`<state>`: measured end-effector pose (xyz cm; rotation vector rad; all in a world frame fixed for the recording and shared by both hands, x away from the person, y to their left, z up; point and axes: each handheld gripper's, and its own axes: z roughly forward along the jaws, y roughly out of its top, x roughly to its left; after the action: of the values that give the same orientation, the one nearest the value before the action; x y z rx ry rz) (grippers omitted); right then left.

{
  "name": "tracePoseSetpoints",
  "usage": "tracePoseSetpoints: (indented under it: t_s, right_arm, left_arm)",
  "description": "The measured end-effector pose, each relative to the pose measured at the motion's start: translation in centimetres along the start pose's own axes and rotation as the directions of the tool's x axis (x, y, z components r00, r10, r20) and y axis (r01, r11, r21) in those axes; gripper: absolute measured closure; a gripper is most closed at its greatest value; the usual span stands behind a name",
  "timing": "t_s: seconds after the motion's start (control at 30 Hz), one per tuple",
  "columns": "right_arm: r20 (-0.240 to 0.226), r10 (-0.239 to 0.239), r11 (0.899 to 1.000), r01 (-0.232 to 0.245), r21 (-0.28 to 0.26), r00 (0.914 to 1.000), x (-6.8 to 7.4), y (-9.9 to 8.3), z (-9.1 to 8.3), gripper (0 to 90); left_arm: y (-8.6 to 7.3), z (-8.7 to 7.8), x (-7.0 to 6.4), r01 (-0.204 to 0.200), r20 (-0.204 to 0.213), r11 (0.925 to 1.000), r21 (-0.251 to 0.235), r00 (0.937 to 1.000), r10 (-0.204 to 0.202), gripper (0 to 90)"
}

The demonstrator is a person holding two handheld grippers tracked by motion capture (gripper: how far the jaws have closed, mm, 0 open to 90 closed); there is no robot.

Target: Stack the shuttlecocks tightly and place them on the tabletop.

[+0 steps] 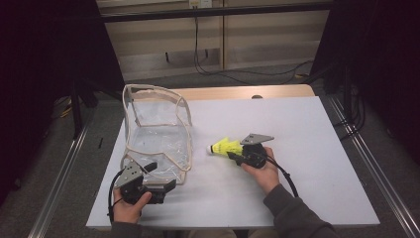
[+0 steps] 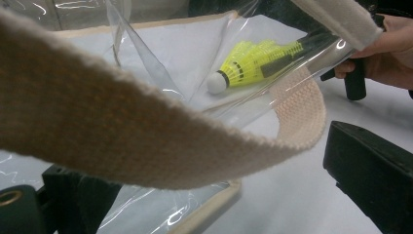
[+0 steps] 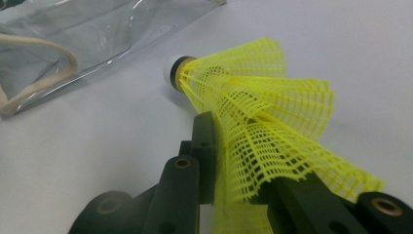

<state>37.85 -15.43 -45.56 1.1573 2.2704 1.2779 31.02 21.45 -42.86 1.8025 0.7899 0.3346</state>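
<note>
The right gripper [image 1: 236, 154] is clamped on the mesh skirt of a yellow plastic shuttlecock with a white cork tip [image 1: 225, 147], tip aimed at the clear plastic tote bag with beige webbing trim [image 1: 157, 130], probably to slide it inside. The left gripper [image 1: 154, 174], near the white tabletop's [image 1: 297, 129] front-left corner, pinches the bag's edge between its 2 jaws, seemingly to steady the mouth. The shuttlecock hovers just beside the bag, mid-tabletop.

The right gripper [image 3: 234, 161] pinched the yellow shuttlecock [image 3: 258, 107], its white tip pointing at eleven o'clock toward the clear bag [image 3: 73, 34].
</note>
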Motion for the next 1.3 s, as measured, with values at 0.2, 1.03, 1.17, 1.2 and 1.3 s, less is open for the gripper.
tracePoseSetpoints:
  t_s: [0.2, 1.03, 1.17, 1.2, 1.3]
  right_arm:
    - [-0.018, -0.027, 1.000, 0.027, 0.013, 0.9995, -0.2, -0.2, -1.3, 79.3]
    - [-0.033, 0.017, 1.000, -0.018, -0.013, 0.9993, 0.4, -1.1, -1.2, 63.0]
    - [-0.020, 0.037, 0.999, -0.037, -0.023, 0.9991, 0.5, -1.0, -0.9, 60.0]
    - [-0.018, 0.037, 0.999, -0.038, -0.023, 0.9991, 0.5, -1.0, -0.9, 59.8]
    - [0.001, 0.052, 0.998, -0.052, -0.025, 0.9986, 0.6, -0.8, -0.7, 57.0]
  left_arm:
    - [0.0, 0.0, -0.1, -0.003, -0.006, 1.0000, 0.004, 1.0000, 0.003, 3.6]
    - [0.1, 0.1, -0.2, -0.009, -0.007, 1.0000, 0.004, 0.9999, 0.009, 3.2]
    - [0.0, 0.1, -0.2, -0.011, -0.007, 0.9999, 0.005, 0.9999, 0.011, 3.2]
    - [0.0, 0.1, -0.2, -0.010, -0.007, 0.9999, 0.004, 0.9999, 0.010, 3.2]
    - [0.0, 0.1, -0.2, -0.012, -0.006, 0.9999, 0.005, 0.9999, 0.012, 3.2]
